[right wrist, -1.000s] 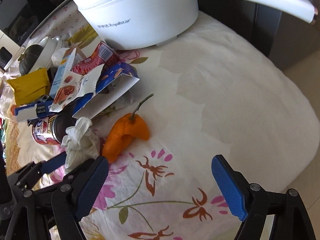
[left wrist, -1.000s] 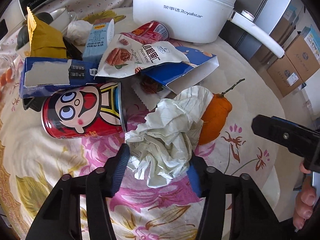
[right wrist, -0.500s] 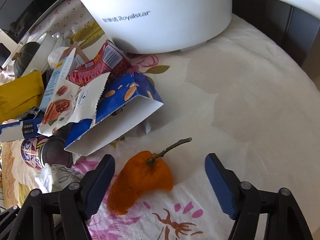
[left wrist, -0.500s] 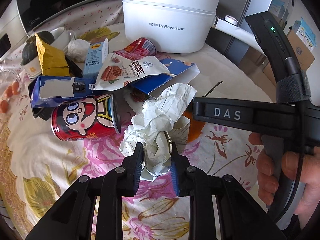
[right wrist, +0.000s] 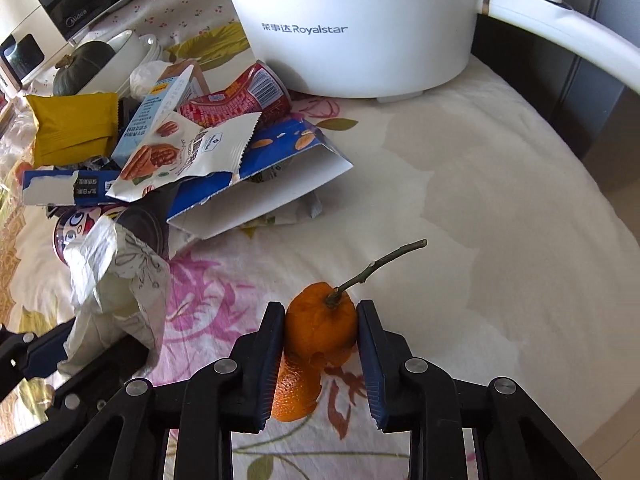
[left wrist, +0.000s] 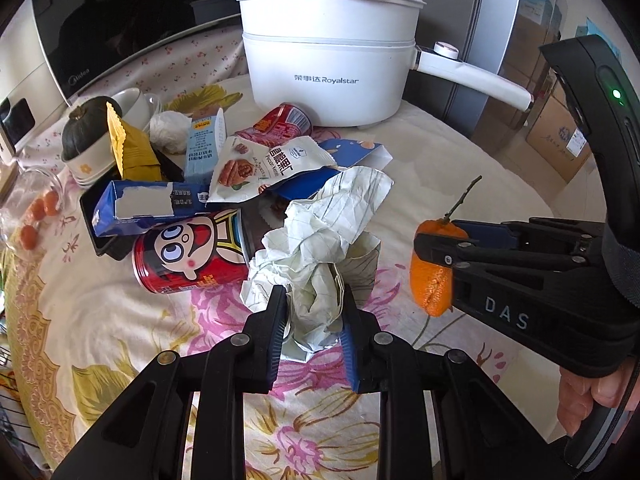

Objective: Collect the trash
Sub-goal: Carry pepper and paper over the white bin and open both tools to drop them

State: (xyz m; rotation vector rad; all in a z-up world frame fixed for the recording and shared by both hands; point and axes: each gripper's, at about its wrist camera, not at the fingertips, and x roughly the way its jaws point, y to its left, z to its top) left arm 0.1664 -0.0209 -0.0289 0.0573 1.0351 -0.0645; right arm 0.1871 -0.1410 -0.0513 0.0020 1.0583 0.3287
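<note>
Right claw [right wrist: 321, 332] just closed around stemmed orange peel [right wrist: 320, 326]; left claw [left wrist: 314, 322] clamping crumpled paper [left wrist: 320, 248].

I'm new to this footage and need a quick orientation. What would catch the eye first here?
Front and centre, the left gripper pinches a crumpled paper wad, and the right gripper, whose jaws have just been closing, clamps an orange peel with a stem. Behind them, a red cartoon can lies on its side in a heap of wrappers, and a big white Royalstar pot stands at the back of the floral tablecloth.
</note>
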